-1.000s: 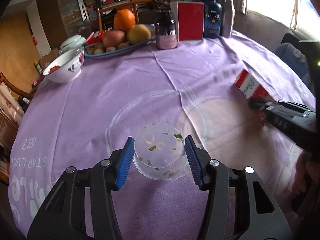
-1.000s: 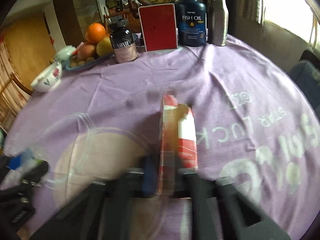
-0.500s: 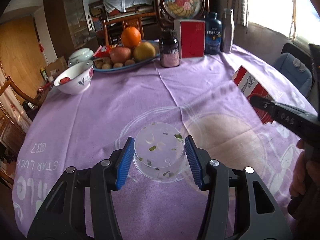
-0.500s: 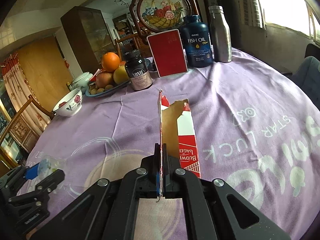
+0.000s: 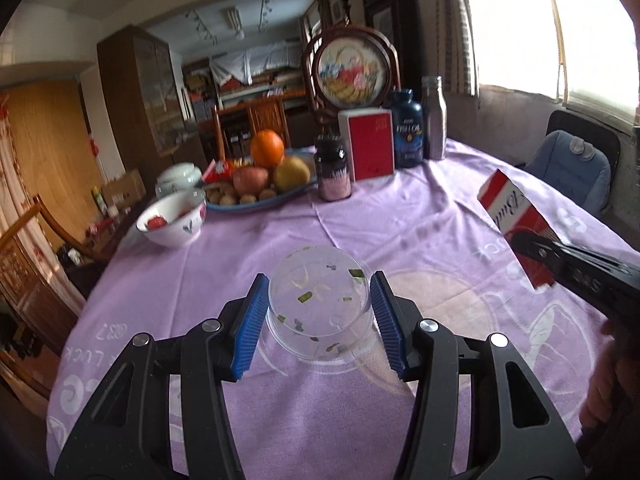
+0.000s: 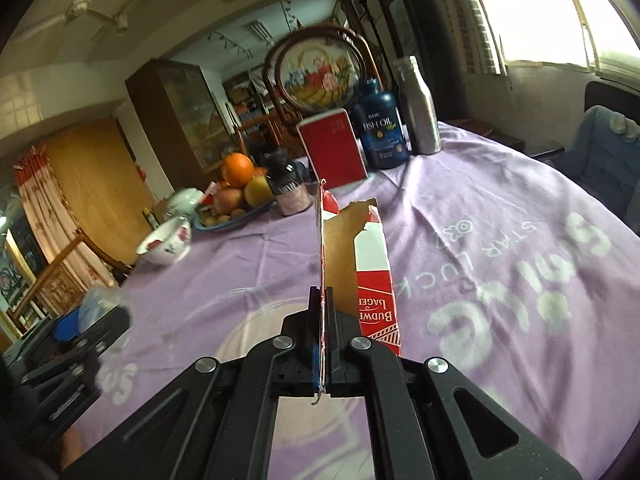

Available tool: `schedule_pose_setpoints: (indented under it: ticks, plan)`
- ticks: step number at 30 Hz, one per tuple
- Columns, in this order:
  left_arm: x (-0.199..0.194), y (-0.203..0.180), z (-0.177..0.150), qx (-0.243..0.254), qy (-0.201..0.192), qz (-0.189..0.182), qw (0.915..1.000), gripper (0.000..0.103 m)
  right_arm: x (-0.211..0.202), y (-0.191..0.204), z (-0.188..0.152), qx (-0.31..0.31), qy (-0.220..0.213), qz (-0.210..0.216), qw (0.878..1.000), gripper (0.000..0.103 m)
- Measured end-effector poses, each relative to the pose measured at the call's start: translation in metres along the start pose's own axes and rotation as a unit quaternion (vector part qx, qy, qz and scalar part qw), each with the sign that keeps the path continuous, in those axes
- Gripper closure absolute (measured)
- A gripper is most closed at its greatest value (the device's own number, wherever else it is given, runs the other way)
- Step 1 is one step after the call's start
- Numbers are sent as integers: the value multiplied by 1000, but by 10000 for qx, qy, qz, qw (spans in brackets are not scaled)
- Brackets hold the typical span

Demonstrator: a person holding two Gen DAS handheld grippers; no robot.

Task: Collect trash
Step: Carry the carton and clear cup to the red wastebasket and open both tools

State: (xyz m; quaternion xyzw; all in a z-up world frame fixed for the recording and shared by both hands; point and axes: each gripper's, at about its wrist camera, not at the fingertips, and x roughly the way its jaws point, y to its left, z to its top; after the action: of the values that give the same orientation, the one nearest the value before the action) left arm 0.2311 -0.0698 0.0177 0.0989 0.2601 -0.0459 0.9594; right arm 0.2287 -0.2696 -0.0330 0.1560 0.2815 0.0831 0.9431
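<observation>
Your left gripper (image 5: 318,316) jaws gripping clear plastic cup (image 5: 319,307), raised over counter (image 5: 420,236) near edge. Your right gripper (image 6: 322,320) jaws pinching torn red carton (image 6: 352,264) shut, above counter centre.

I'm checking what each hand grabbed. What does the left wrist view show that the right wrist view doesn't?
Only the left wrist view shows the clear plastic cup, flecked with food scraps, sideways between the left gripper pads. Only the right wrist view shows the torn carton's brown inside, its edge pinched in the shut right gripper. Both show the carton, the purple tablecloth, the fruit plate and the fish oil bottle.
</observation>
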Motion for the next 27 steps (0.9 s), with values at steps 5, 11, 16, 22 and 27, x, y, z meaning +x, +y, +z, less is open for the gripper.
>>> schedule_pose_setpoints:
  ticks: [5, 11, 16, 22, 27]
  plan:
    - [-12, -3, -2, 25, -137, -89, 9999, 51, -43, 6, -12, -53, -227, 55, 9997, 101]
    - [-24, -7, -10, -65, -172, -146, 9997, 51, -84, 15, -26, -167, -417, 115, 9989, 101]
    - [-42, -13, -18, -216, -260, -211, 9992, 51, -115, 23, -38, -367, -533, 71, 9979, 101]
    - [-69, -31, -21, -169, -451, -341, 9983, 51, -154, 17, -51, -387, -747, -64, 9964, 101]
    - [-91, -48, -21, -148, -552, -555, 9968, 51, -186, 4, -60, -389, -954, -279, 9943, 101]
